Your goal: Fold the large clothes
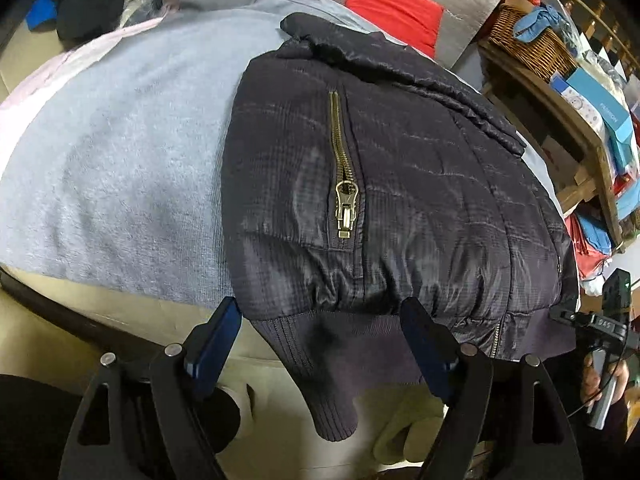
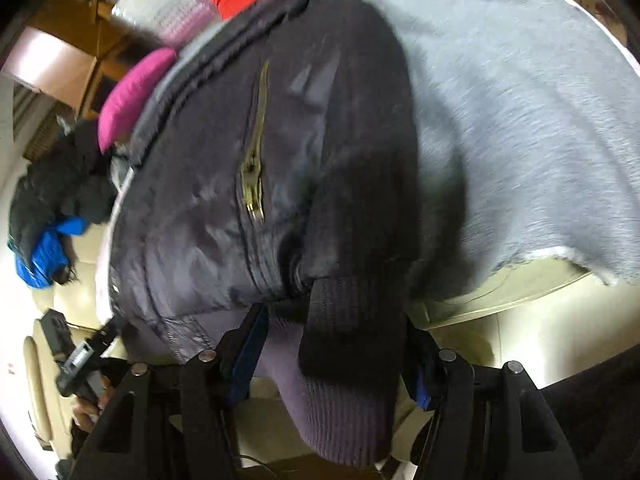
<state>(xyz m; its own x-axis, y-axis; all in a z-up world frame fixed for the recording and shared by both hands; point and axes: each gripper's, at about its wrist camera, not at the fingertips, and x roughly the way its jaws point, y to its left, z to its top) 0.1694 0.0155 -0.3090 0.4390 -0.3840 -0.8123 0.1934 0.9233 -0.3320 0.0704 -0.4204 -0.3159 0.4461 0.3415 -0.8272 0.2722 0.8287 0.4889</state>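
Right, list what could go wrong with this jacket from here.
1. The jacket hem hangs off the blanket edge, so it may slide down.
2. The left hand-held gripper stands open around the ribbed hem; closing might pinch only a thin fold.
3. The right hand-held gripper straddles a dangling cuff, which could unfold.

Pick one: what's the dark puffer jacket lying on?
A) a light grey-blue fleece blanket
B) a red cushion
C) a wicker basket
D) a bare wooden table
A: in the left wrist view the dark jacket lies spread on the light grey-blue blanket, with its ribbed hem hanging over the near edge; the red cushion and wicker basket sit apart, behind it.
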